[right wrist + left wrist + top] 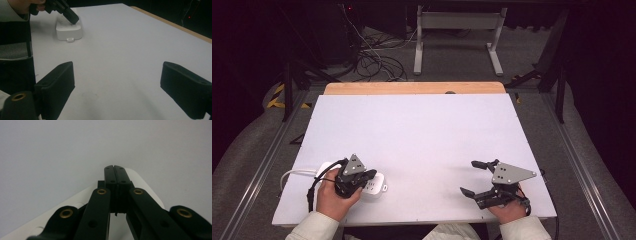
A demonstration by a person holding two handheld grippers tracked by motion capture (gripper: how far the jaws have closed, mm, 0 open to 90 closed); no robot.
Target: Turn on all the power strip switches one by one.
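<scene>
A white power strip [376,189] lies near the table's front left corner, and its white cable [294,172] curls off to the left. My left gripper [371,174] is shut, its jaws pressed flat together with nothing between them, and the tips point down onto the strip's top. In the left gripper view the shut gripper [115,167] sits over the strip's rounded white end [147,187]. My right gripper [468,176] stands open at the front right, low over bare table. In the right gripper view its wide-apart gripper [117,75] faces the strip [68,32] and the left gripper [72,18].
The white tabletop [422,130] has a wooden strip [412,88] along its far edge. Beyond it, on the floor, stand a grey table frame [457,22] and tangled cables [377,60]. Metal rails [277,145] run along both sides.
</scene>
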